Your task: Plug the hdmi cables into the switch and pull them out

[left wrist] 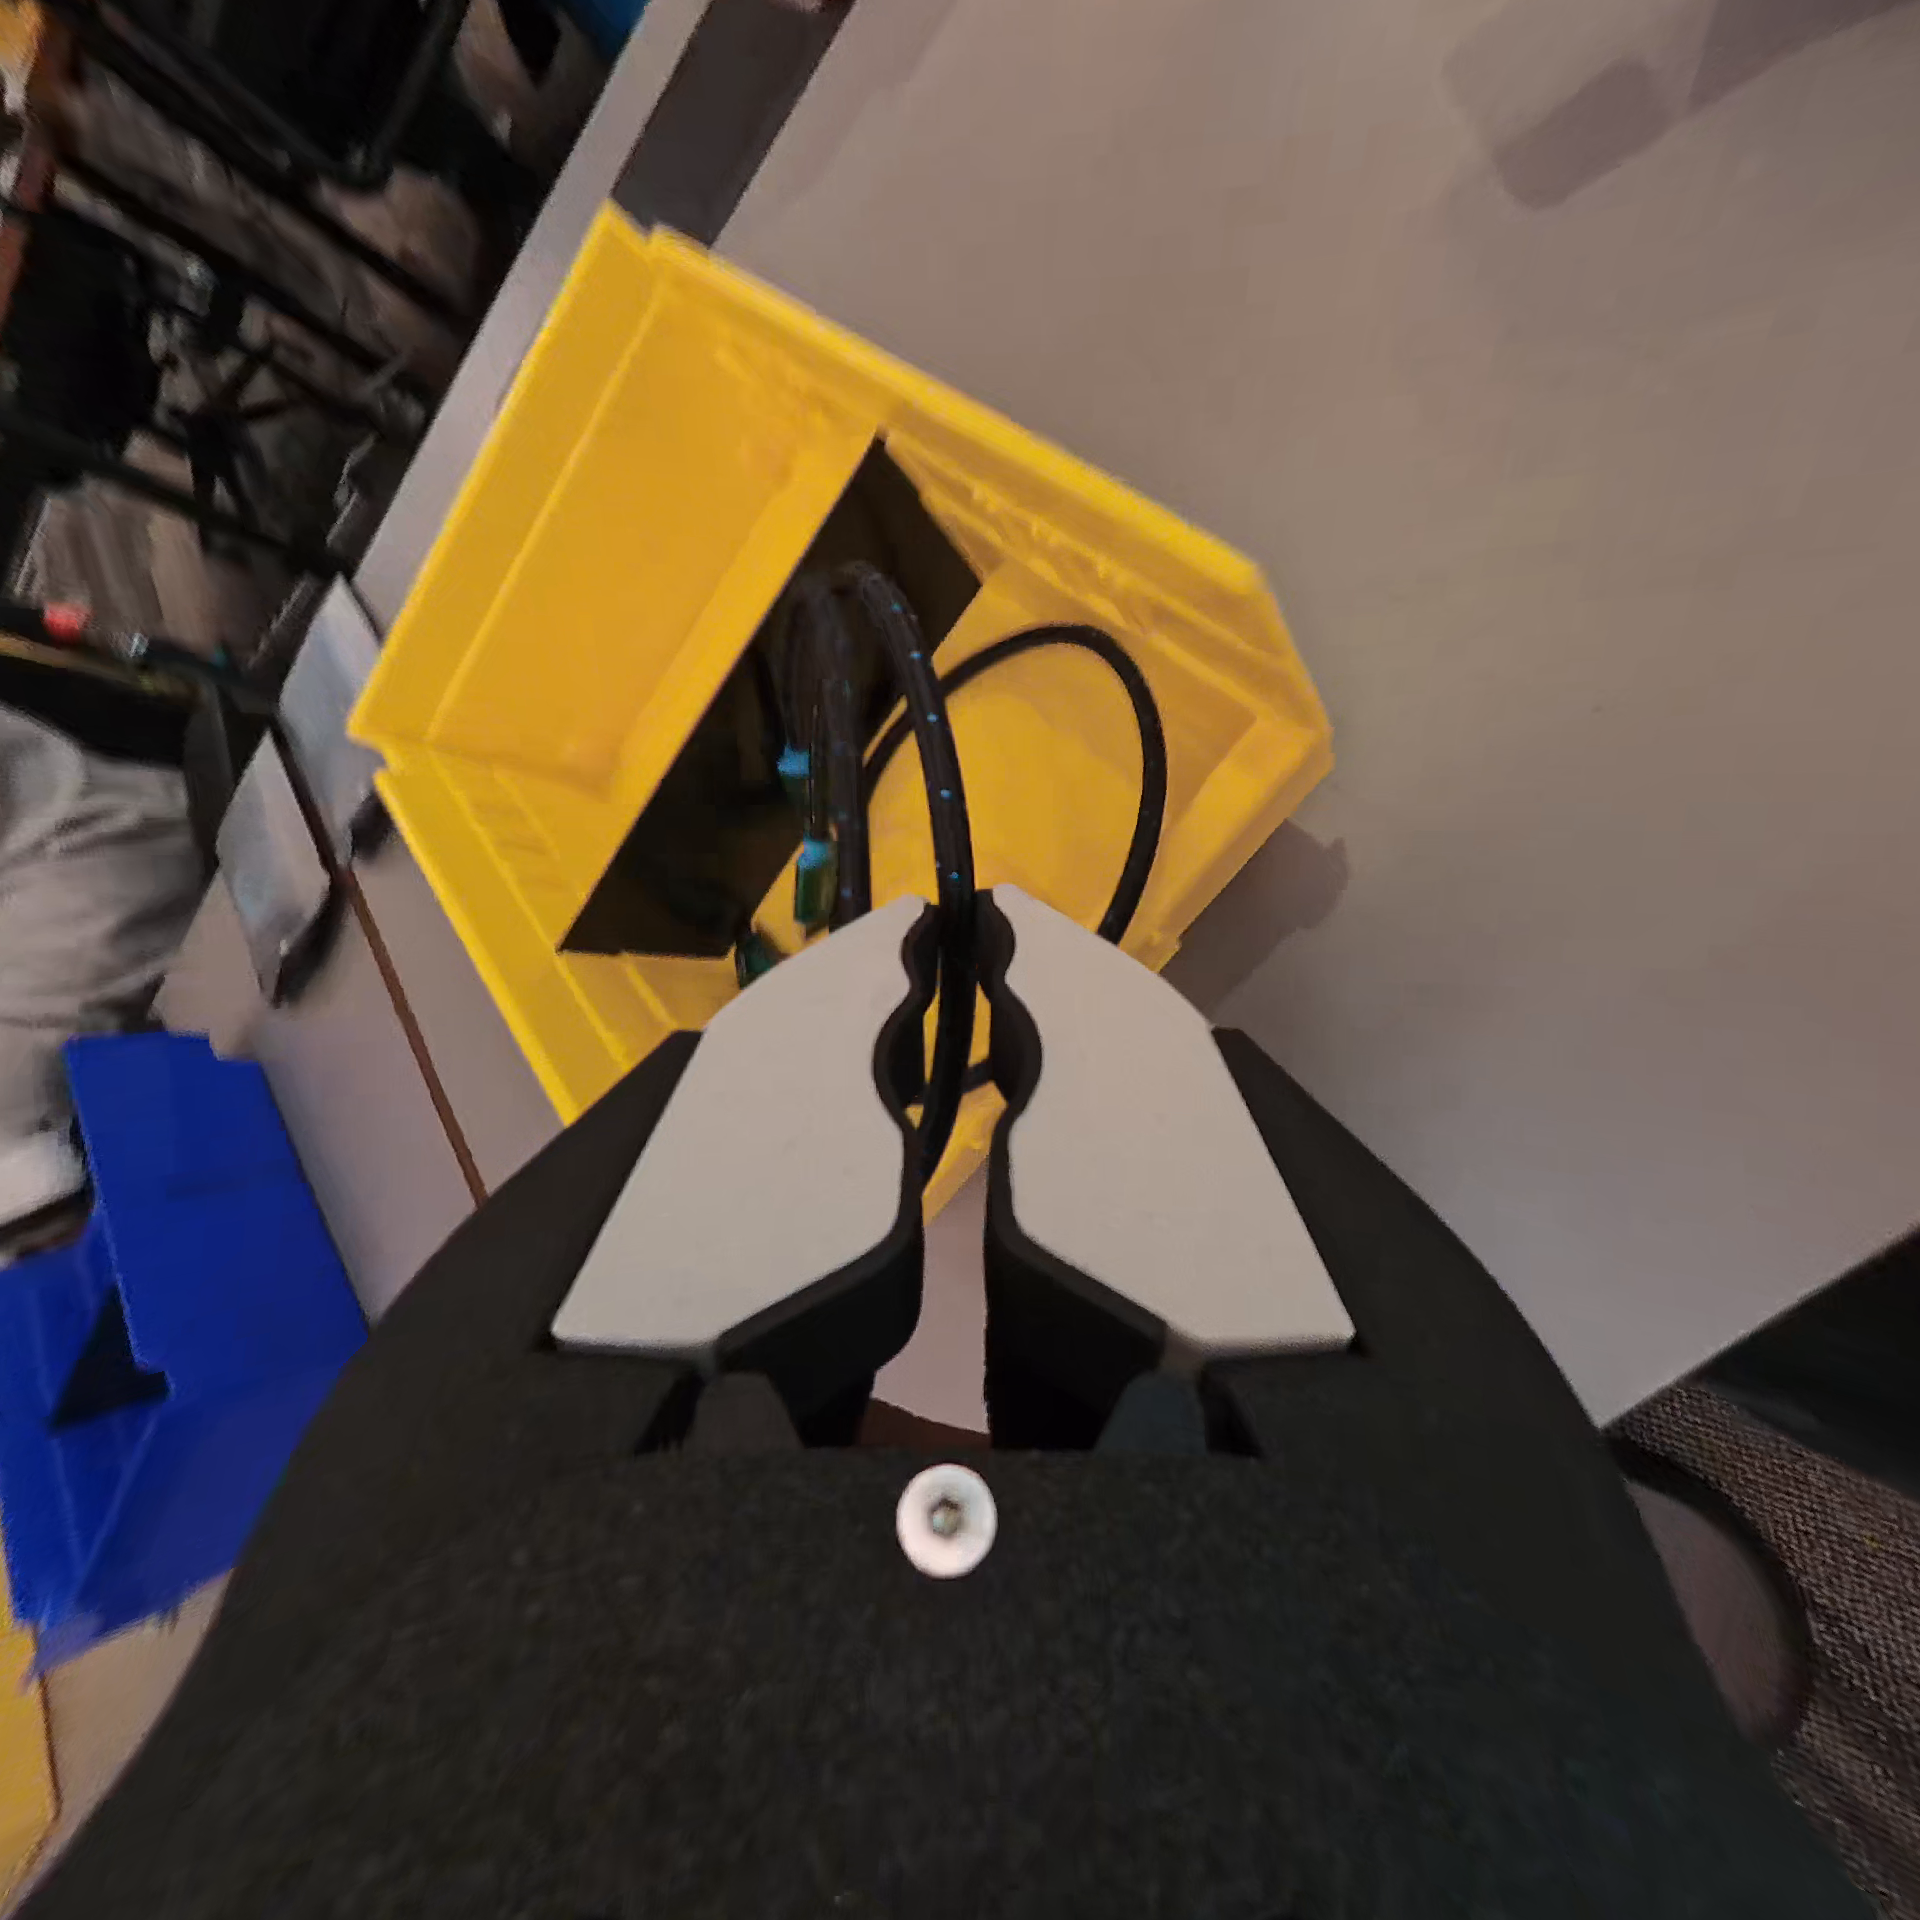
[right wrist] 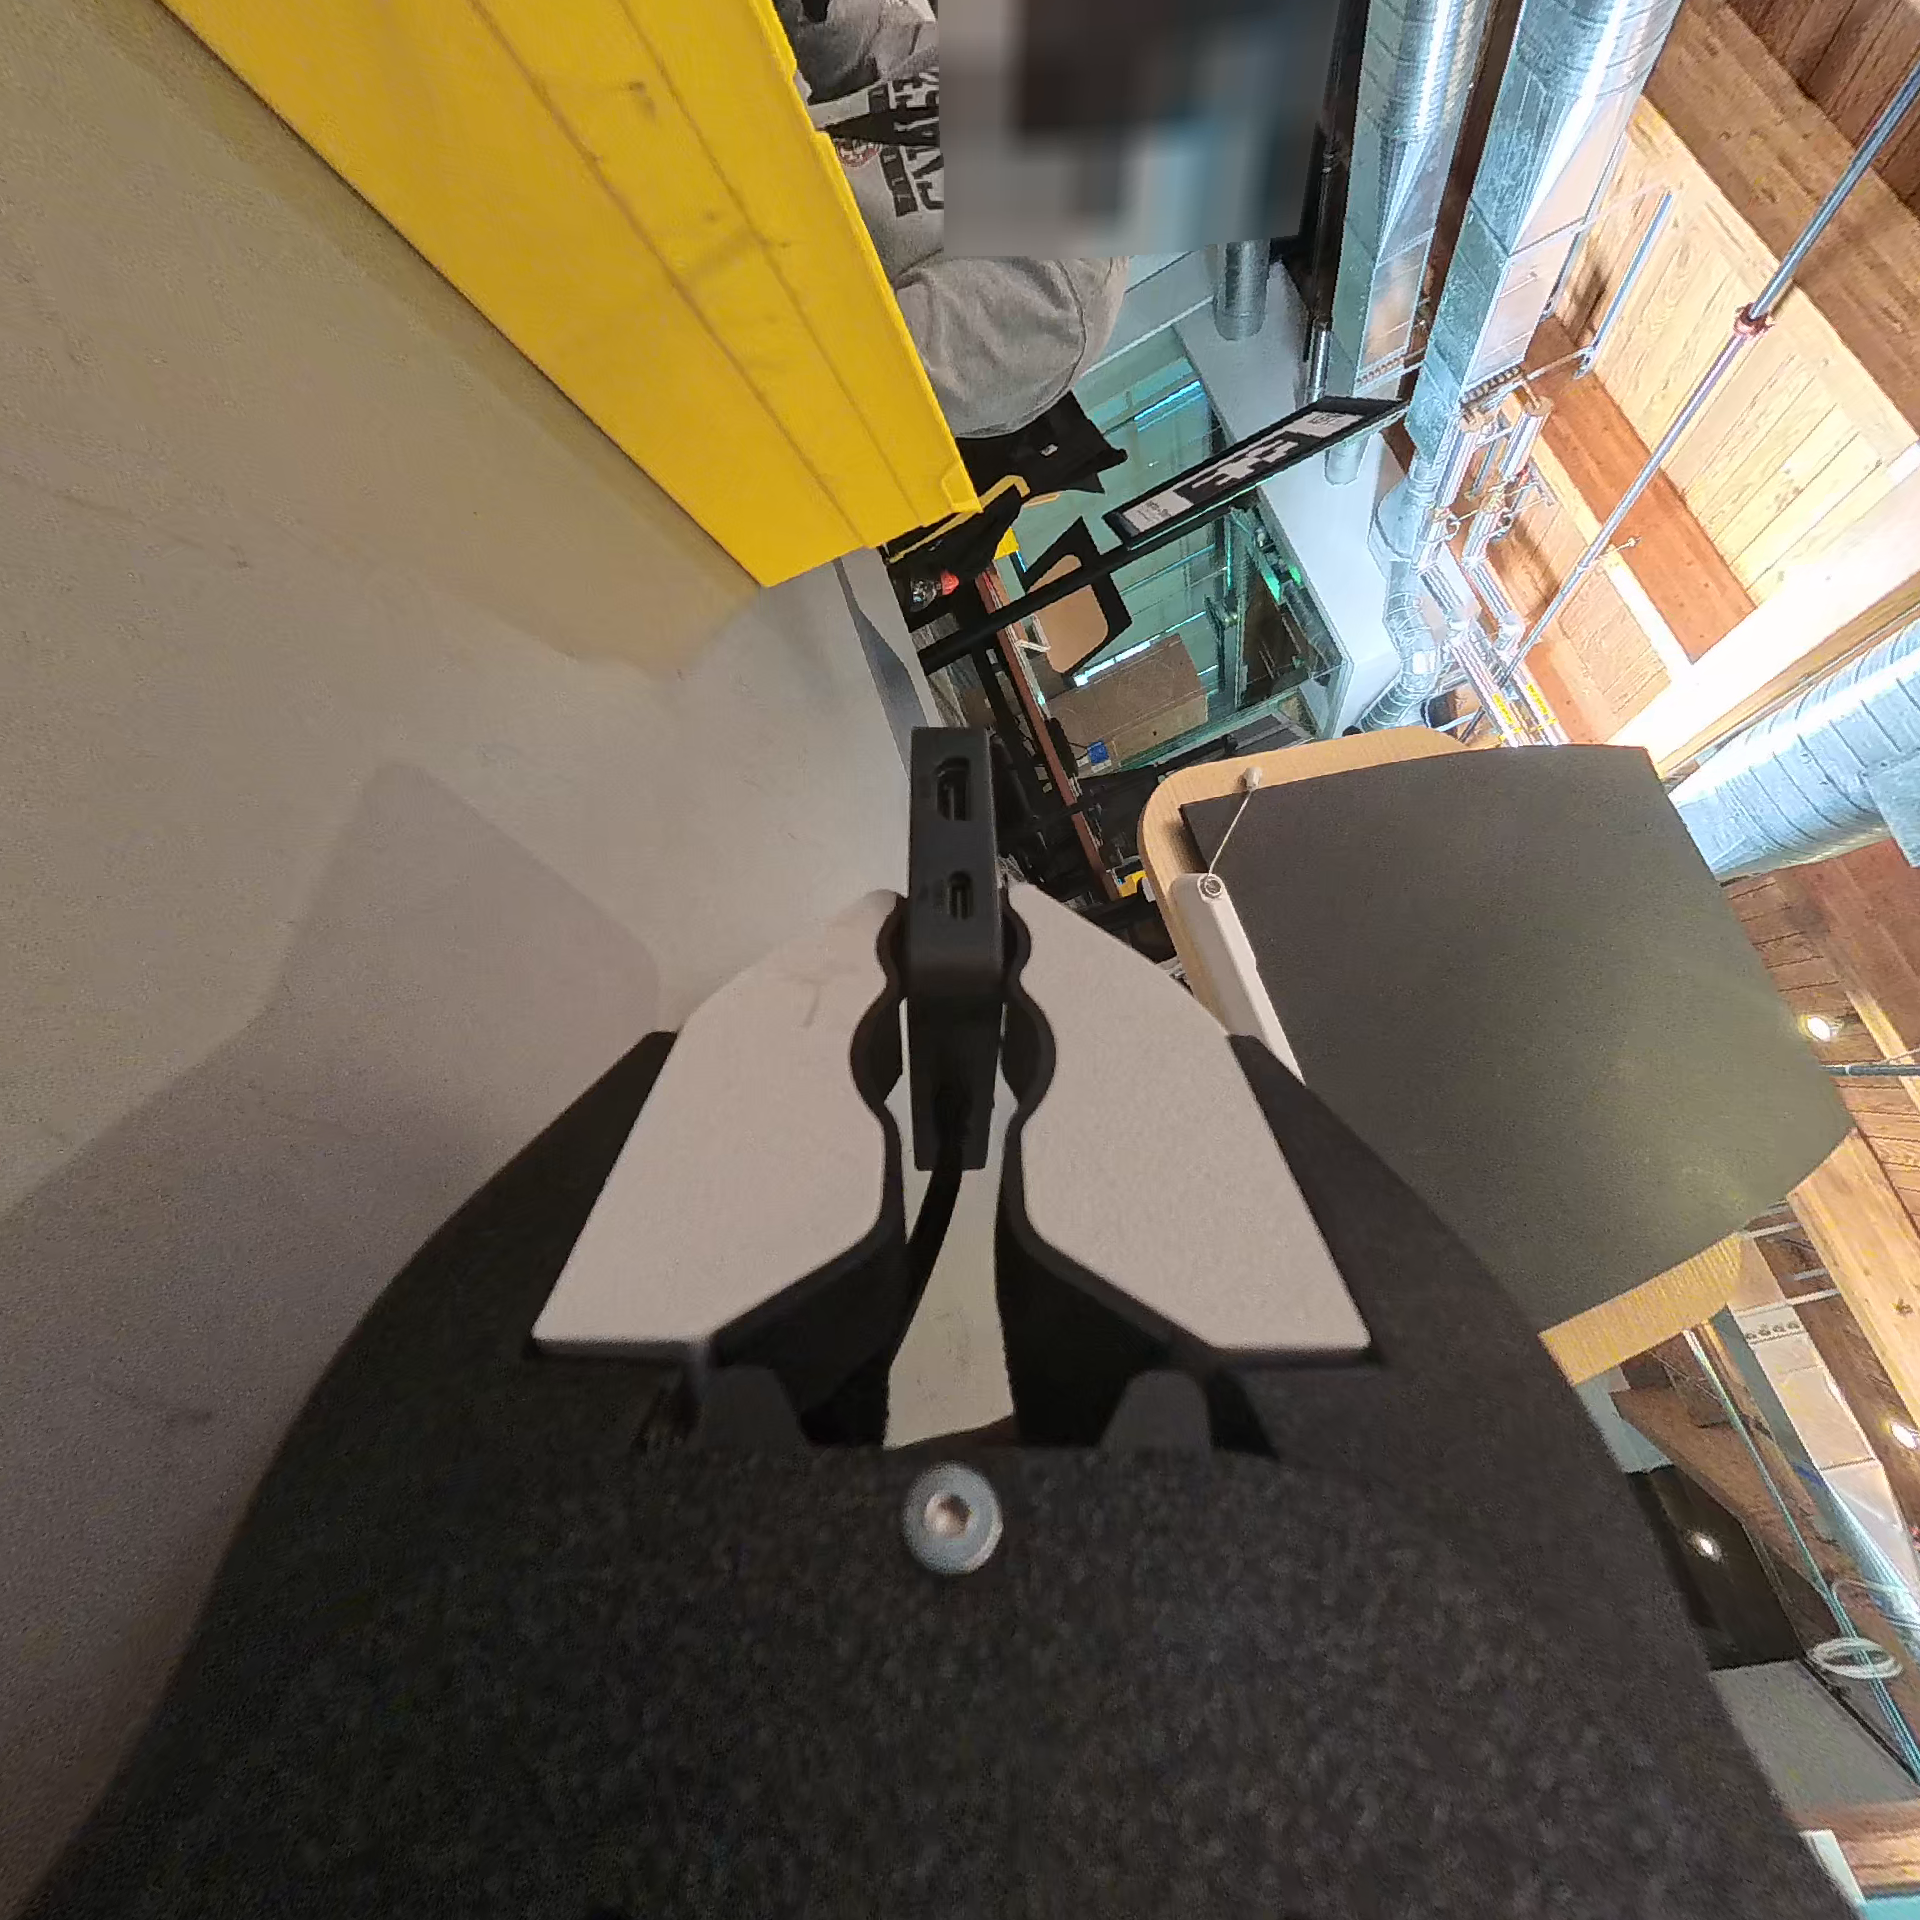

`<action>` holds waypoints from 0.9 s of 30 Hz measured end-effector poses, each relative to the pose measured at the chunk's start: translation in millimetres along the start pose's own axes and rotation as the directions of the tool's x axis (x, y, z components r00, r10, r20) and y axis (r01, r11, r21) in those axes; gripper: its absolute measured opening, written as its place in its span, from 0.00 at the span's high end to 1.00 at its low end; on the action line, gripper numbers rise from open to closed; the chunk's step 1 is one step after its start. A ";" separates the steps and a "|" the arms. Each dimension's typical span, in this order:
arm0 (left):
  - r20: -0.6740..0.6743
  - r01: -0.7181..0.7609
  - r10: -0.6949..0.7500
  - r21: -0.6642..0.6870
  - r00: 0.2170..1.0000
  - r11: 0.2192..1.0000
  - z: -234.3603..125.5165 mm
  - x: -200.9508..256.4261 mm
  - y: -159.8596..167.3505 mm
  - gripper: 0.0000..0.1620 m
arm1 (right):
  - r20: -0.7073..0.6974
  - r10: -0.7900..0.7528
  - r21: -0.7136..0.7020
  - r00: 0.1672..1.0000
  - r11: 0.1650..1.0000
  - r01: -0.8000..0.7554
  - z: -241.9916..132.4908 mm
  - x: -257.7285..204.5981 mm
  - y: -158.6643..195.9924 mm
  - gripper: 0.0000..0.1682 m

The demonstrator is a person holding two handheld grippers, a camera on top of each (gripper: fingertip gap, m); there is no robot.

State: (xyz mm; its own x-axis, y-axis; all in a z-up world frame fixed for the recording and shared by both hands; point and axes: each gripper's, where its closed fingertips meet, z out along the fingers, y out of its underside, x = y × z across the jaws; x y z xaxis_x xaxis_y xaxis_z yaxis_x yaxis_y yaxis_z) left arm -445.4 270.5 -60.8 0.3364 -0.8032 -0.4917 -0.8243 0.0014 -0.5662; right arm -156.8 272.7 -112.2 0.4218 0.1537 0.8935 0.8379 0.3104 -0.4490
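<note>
Black tool (left wrist: 958, 914), grey fingers (left wrist: 790, 1132), silver screw (left wrist: 945, 1522)

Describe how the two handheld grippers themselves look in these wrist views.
Both look alike. The left gripper and right gripper each have a wide, black, grainy-textured body with a silver hex screw at its centre. Two pale grey fingers taper forward, with black wavy inner edges. No sleeves or hands show.

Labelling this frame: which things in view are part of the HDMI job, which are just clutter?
In the job:
- left gripper, shut on braided black cable
- right gripper, shut on black switch
- second black cable
- yellow bin holding the cables

Lying about:
- blue bin
- black board
- table
</note>
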 end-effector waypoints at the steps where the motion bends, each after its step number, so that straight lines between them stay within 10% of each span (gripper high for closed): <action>1: -0.018 -0.006 0.006 0.025 1.000 1.000 -6.2 -0.7 -8.0 0.97 | -0.001 -0.002 0.001 1.000 1.000 0.002 -0.2 0.0 -0.2 0.92; 14: -0.161 0.362 -0.329 0.544 0.931 0.757 -53.9 -117.8 -89.7 0.96 | -0.003 0.002 0.004 1.000 1.000 -0.002 -0.7 0.2 -0.3 0.92; 20: -0.470 0.807 -0.670 0.462 0.575 0.368 -41.3 -135.3 -90.3 0.97 | -0.005 0.006 0.004 1.000 1.000 -0.006 -1.6 0.8 0.1 0.92; 27: -0.632 0.851 -0.571 0.409 0.524 0.328 -80.7 -113.9 -130.9 0.97 | -0.003 0.010 0.007 1.000 1.000 -0.010 -1.5 0.3 -0.3 0.92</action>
State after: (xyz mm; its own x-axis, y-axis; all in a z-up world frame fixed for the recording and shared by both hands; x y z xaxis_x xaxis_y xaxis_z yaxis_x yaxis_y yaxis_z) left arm -412.6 313.8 122.7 0.3587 -0.7984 0.4837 0.2023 -0.4393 -0.8752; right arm -156.3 271.2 -111.8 0.4310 0.1542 0.8891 0.8314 0.3152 -0.4576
